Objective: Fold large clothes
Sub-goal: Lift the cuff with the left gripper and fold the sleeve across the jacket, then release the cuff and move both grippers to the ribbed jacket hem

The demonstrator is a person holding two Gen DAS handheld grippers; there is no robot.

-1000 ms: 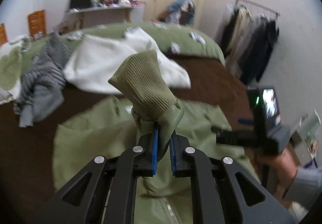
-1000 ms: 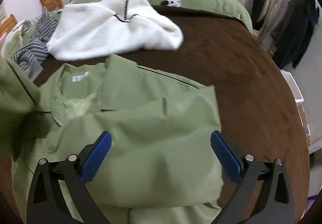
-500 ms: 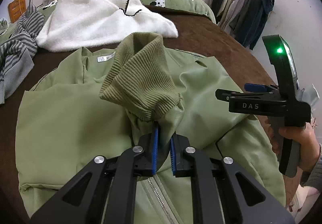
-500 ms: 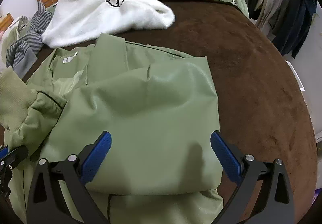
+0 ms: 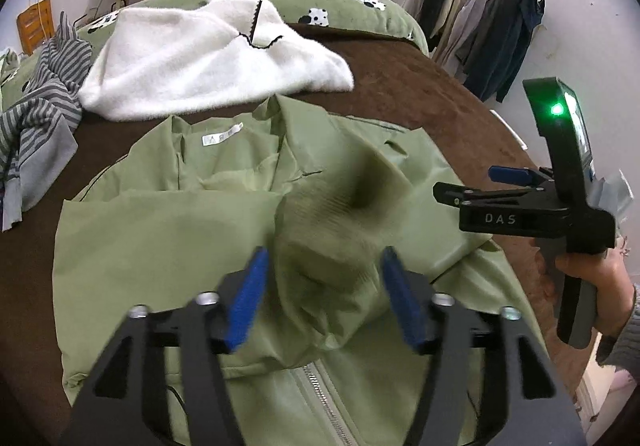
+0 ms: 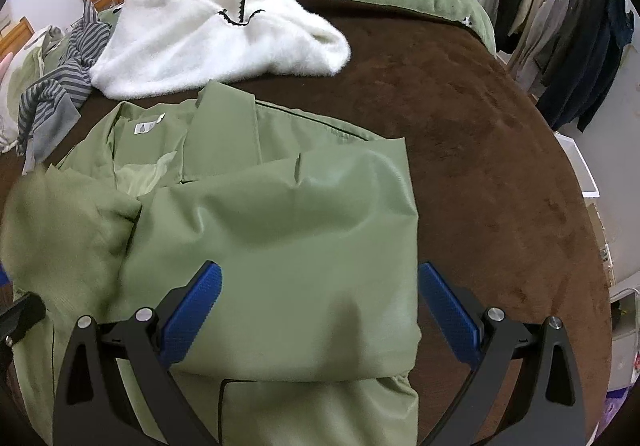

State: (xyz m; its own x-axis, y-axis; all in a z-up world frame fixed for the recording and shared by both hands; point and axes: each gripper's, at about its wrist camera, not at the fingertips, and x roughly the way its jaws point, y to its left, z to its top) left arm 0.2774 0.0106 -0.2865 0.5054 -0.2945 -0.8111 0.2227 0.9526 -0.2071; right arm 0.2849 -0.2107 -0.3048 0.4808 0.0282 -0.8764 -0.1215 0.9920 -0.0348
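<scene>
Your left gripper (image 5: 322, 296) has let go since half a second ago: then its blue pads were clamped on the ribbed cuff, now they stand wide apart with the cuff (image 5: 340, 221) loose between and just ahead of them. The cuff is motion-blurred in the left wrist view, so you cannot tell whether it has settled on the cloth or is touching either pad.

The green jacket (image 6: 280, 230) lies on the brown bedspread (image 6: 480, 133), collar and white neck label (image 5: 222, 137) toward the far side, one sleeve laid across the chest. Its zipper (image 5: 320, 390) runs toward you and is cut off by the gripper body at the bottom edge. The near hem is hidden in both views.

Your right gripper (image 6: 318, 306) hovers over the jacket's right-hand portion, pads spread, nothing between them. From the left wrist view you see only its side (image 5: 516, 205), held in your right hand (image 5: 600, 278), partly cut by the frame edge.

Beyond the collar, a white fleece garment (image 6: 216, 33) lies just past the jacket; whether they touch is unclear. A grey striped garment (image 5: 36, 117) sits at far left, partly out of frame.
</scene>
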